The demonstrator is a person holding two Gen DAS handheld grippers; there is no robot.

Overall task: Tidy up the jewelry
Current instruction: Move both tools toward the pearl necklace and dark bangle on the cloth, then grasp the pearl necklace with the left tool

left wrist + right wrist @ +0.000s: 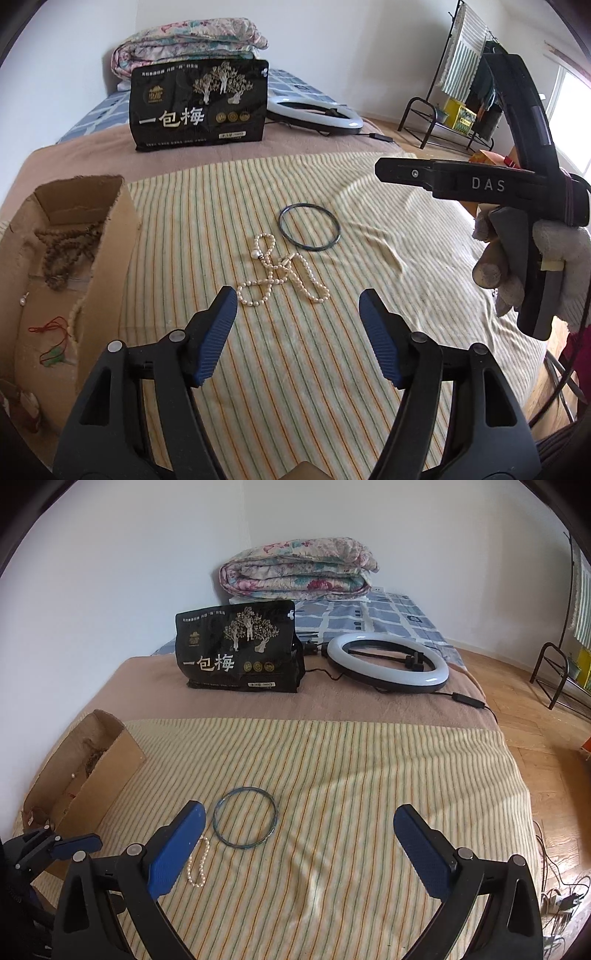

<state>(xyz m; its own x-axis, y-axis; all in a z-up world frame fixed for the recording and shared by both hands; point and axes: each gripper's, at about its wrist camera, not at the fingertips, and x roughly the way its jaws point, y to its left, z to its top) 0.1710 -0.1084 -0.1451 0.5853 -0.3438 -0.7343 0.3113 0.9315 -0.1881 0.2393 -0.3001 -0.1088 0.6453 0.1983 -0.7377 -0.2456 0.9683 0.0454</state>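
A white pearl necklace lies tangled on the striped bedspread, just beyond my left gripper, whose blue pads stand apart with nothing between them. A dark thin bangle lies flat right behind the pearls. At the left stands a torn cardboard box holding brown bead strings and a red cord. In the right wrist view the bangle rests ahead and left of my right gripper, which is wide open and empty. A short stretch of the pearls shows beside its left finger. The box sits far left.
A black snack bag stands upright at the back of the bed, with a ring light and its cable to its right. A folded floral quilt lies behind. The bed edge drops to wooden floor on the right, near a metal rack.
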